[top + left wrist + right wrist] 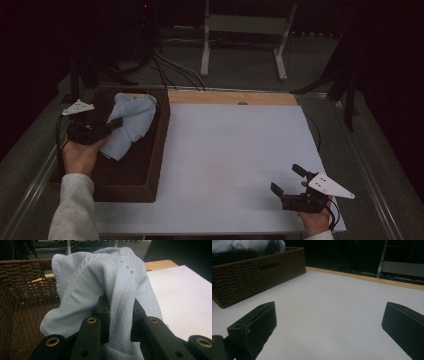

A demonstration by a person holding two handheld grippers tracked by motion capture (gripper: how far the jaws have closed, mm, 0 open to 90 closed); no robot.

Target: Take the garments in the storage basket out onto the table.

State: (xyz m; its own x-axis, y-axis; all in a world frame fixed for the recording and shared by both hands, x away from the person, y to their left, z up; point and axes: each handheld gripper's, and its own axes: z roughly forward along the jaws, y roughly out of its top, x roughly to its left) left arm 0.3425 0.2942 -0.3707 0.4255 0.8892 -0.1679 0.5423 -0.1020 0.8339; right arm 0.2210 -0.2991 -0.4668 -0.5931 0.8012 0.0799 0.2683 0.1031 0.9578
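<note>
Partly hidden: left tool (120, 315) tips | pinched cloth (100, 285) covers them

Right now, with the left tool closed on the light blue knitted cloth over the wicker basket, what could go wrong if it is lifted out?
1. The left tool pinches only a narrow fold of the light blue knitted cloth; the fold could slip out during the lift.
2. The hanging part may drag on the wicker basket wall and snag the open knit or shift the basket.
3. The right tool stands open and apart over the white table, so it gives no support.
</note>
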